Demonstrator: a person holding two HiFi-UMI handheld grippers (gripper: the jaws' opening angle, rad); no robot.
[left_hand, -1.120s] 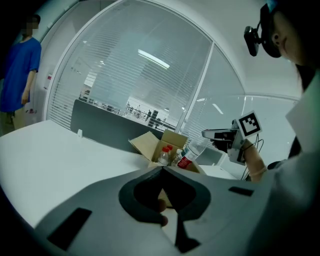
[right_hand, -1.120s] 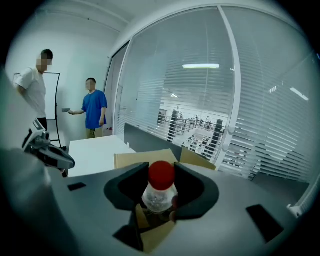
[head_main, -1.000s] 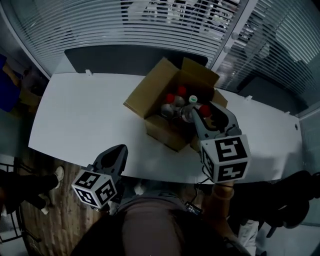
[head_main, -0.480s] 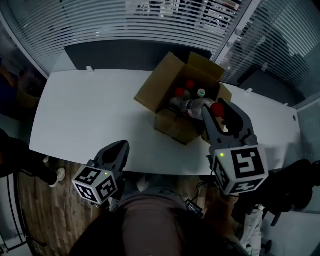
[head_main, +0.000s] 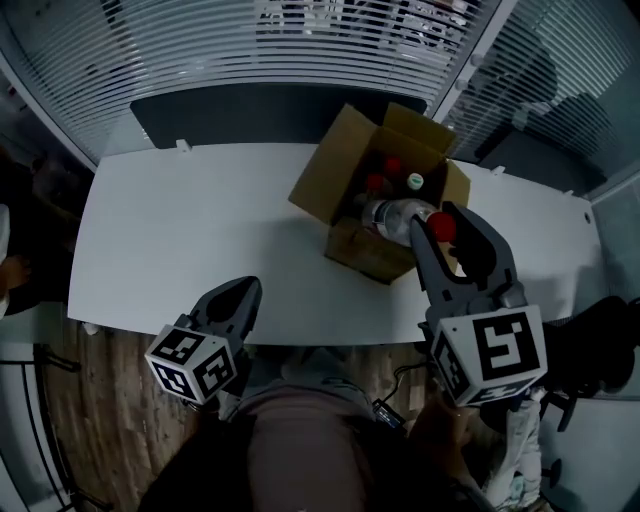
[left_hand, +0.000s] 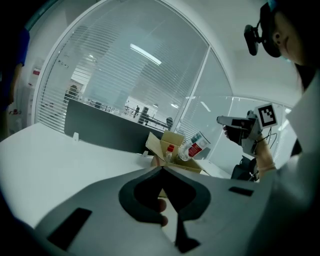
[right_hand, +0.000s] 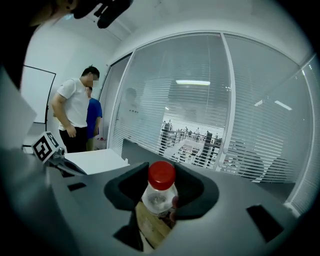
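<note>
Left hand-held gripper (head_main: 238, 296): it is hovering low at the near edge of the bench, off to the left. Its jaws are meeting at the tips with nothing between them, as the left gripper view (left_hand: 162, 169) is showing.
Right hand-held gripper (head_main: 445, 215): it is reaching out over the bench on the right. Its jaws are clamping the neck of a bottle just under the cap, seen head-on in the right gripper view (right_hand: 161, 166).
Plastic bottle (head_main: 393, 213): it is clear, with a red cap and a red label. It is hanging tilted in the right jaws, with the cap toward the person and the body over the open top of the box, clear of the rim.
Cardboard box (head_main: 345, 175): it is standing on the bench with its flaps open, just beyond the right gripper. It is holding 3 upright bottles, 2 red-capped (head_main: 393, 166) and 1 white-capped (head_main: 415, 181).
Bench (head_main: 190, 230): its white top is stretching left of the box.
Person in a white T-shirt (right_hand: 75, 112): this person is standing beyond the far end of the bench.
</note>
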